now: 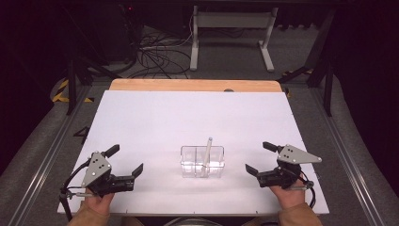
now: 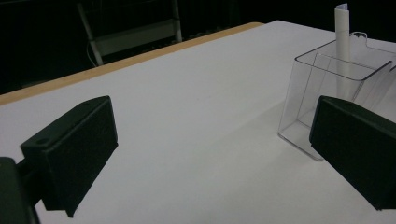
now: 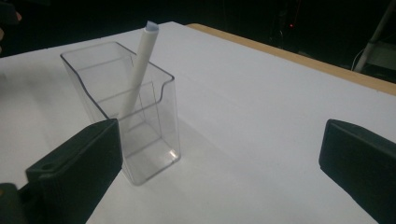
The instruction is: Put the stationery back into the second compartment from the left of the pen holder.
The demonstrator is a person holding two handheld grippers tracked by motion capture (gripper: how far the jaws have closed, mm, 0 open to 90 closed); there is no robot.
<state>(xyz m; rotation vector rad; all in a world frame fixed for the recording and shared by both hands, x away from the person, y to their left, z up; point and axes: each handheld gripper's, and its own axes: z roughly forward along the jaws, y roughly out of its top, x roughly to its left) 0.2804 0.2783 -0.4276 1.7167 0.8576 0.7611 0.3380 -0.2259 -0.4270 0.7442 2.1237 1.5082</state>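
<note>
- Clear container (image 1: 202,161): near-centre of white table (image 1: 188,117), white rolled stick (image 1: 207,150) leaning inside.
- Left gripper (image 1: 126,162): jaws wide apart, empty, left of container.
- Right gripper (image 1: 260,157): jaws wide apart, empty, right of it.

White table top (image 1: 155,117) spreading out ahead of the jaws, wooden edge strip (image 1: 188,85) along its far side, white metal stand (image 1: 231,33) on the floor beyond, tangle of black cables (image 1: 155,56) beside it

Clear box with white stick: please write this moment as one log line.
left tool: open, free | right tool: open, free | white stick: leaning in clear box
</note>
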